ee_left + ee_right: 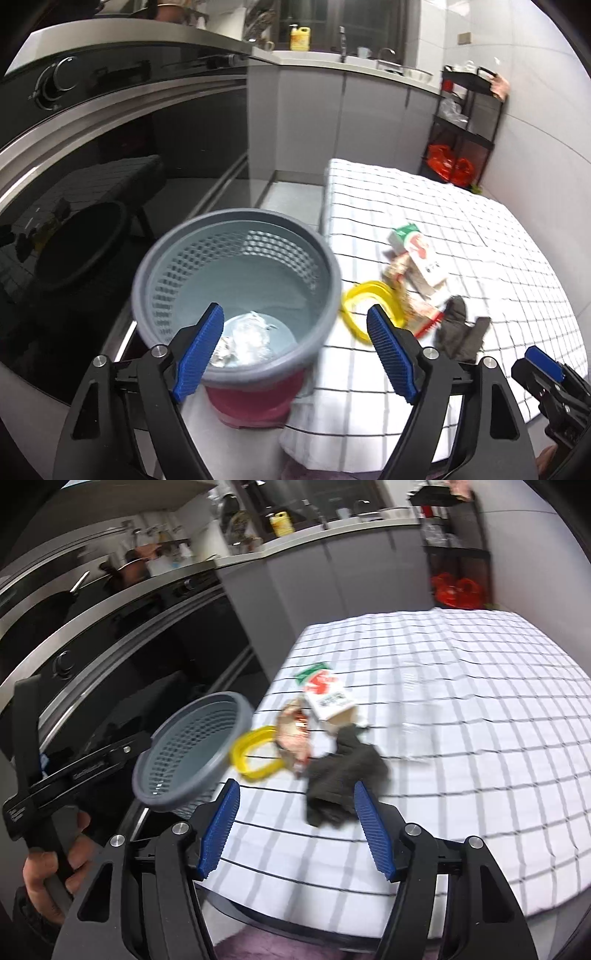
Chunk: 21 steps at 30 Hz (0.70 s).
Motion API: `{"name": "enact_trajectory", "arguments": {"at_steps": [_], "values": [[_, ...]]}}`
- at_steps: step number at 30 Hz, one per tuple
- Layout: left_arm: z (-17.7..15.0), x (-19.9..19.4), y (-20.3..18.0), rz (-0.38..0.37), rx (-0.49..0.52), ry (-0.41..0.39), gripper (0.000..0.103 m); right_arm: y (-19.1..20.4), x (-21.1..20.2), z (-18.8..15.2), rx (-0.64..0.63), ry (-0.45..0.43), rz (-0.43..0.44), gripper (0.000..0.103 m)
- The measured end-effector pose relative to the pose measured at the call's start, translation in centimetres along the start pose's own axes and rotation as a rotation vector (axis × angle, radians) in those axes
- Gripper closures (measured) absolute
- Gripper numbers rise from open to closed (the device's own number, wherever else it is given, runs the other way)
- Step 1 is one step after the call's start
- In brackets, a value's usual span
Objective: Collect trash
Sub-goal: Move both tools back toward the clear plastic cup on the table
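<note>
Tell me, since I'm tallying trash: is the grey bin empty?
Not empty: crumpled pale wrapping lies on the bottom of the grey bin.

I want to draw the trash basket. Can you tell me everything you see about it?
The trash basket is round grey plastic with a thick rim, a wall full of little holes and a reddish base. It stands upright at the checked table's edge. Crumpled silvery-white trash lies at the bottom. Nothing grips it.

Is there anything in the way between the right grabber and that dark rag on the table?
Nothing visible. The right gripper has open jaws, and the dark rag lies just ahead on the checked tablecloth, with only bare cloth between them.
</note>
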<state>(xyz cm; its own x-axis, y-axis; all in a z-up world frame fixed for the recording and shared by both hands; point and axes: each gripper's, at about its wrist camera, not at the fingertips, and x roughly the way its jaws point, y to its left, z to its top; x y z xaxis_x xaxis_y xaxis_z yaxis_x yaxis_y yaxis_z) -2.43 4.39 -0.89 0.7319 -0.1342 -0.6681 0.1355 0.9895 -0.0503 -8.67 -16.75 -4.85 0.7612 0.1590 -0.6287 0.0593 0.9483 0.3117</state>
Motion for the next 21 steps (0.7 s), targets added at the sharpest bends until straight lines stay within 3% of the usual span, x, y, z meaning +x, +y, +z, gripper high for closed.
{"name": "enact_trajectory", "arguments": {"at_steps": [9, 21], "values": [[-2.4, 0.8, -3.5, -0.04, 0.032, 0.05, 0.023, -4.5, -1.2, -1.3, 0.053, 0.011, -0.102, 0.04], [-3.8, 2.5, -5.9, -0.027, 0.072, 0.101, 0.023, -7.2, 0.6, -1.3, 0.102, 0.029, -0.111, 0.04]]}}
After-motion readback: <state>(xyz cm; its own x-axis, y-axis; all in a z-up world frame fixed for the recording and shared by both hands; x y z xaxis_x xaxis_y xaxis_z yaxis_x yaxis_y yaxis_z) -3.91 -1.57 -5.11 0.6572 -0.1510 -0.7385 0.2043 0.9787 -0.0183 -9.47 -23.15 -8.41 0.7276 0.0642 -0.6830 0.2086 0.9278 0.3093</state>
